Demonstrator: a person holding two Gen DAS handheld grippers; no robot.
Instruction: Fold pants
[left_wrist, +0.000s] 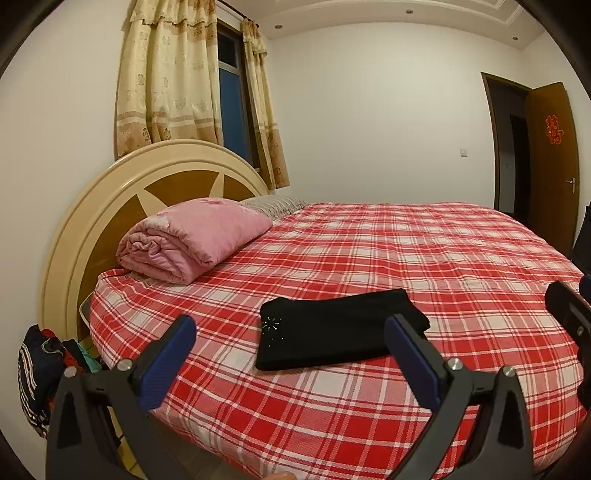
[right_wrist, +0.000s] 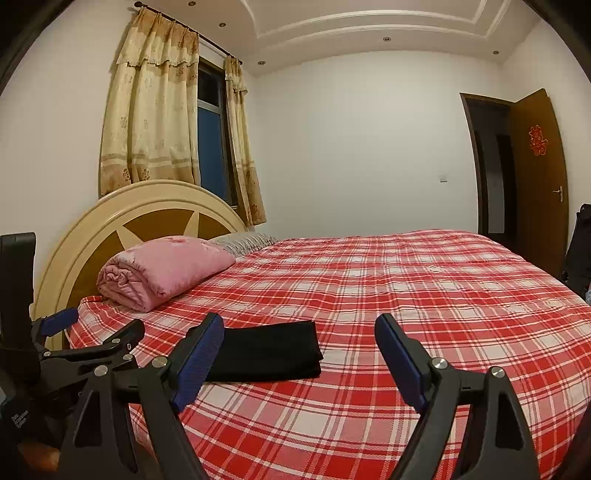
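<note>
Black pants (left_wrist: 332, 328) lie folded into a flat rectangle on the red plaid bed (left_wrist: 424, 251), with a small sparkly mark near their left end. My left gripper (left_wrist: 291, 326) hovers open above the bed's near edge, apart from the pants, nothing between its blue pads. In the right wrist view the same pants (right_wrist: 269, 350) lie just beyond my right gripper (right_wrist: 299, 328), which stands open and empty over the bed (right_wrist: 406, 280). The left gripper (right_wrist: 99, 325) shows at that view's left edge.
A rolled pink quilt (left_wrist: 192, 238) and a striped pillow (left_wrist: 273, 205) lie by the round headboard (left_wrist: 110, 184). Clothes (left_wrist: 40, 369) are piled on the floor at the left. Curtains (left_wrist: 166, 81) hang behind; a brown door (left_wrist: 550, 158) stands open at the right.
</note>
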